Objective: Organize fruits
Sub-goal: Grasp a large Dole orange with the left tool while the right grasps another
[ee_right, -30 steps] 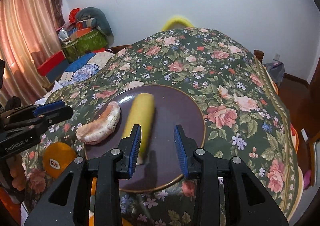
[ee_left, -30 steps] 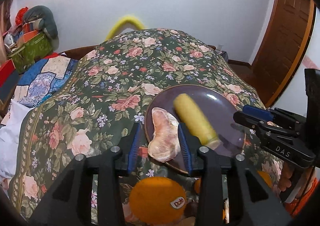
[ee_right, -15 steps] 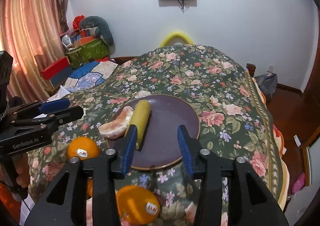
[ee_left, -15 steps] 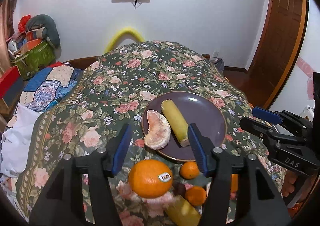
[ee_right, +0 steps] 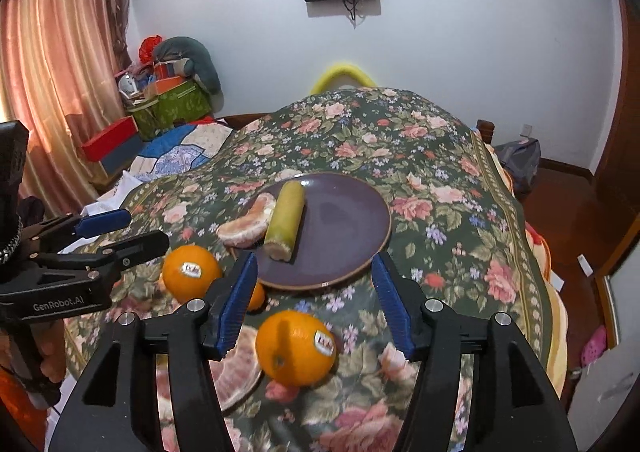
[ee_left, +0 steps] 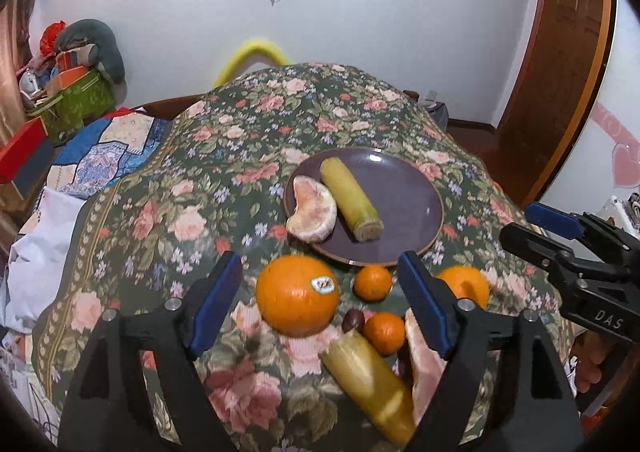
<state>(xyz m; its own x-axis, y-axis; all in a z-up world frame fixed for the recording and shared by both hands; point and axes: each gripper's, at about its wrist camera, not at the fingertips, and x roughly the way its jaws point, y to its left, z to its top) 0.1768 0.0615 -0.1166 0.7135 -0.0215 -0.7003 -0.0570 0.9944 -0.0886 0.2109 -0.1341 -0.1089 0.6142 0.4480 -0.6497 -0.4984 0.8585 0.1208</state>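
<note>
A dark purple plate [ee_left: 404, 196] [ee_right: 344, 220] on the floral cloth holds a peeled pomelo wedge [ee_left: 312, 210] [ee_right: 248, 222] and a yellow-green cane piece [ee_left: 352, 198] [ee_right: 286, 218]. In front of it lie a large stickered orange [ee_left: 296, 294] [ee_right: 191, 272], a second large orange [ee_left: 466, 284] [ee_right: 296, 348], two small tangerines [ee_left: 372, 282], a second cane piece [ee_left: 368, 380] and another pomelo wedge [ee_left: 420, 364] [ee_right: 236, 368]. My left gripper [ee_left: 320, 304] is open and empty above the large orange. My right gripper [ee_right: 314, 300] is open and empty above the second orange.
The floral-covered table [ee_left: 224, 180] drops off at the right toward a wooden door [ee_left: 560, 92]. Boxes and bags [ee_right: 168, 100] stand by the curtain at the left. A yellow hoop [ee_right: 344, 74] sits behind the table.
Both grippers have pulled back and up from the plate and opened wider. The pomelo wedge and cane piece stay on the plate; the loose fruit in front has come into view.
</note>
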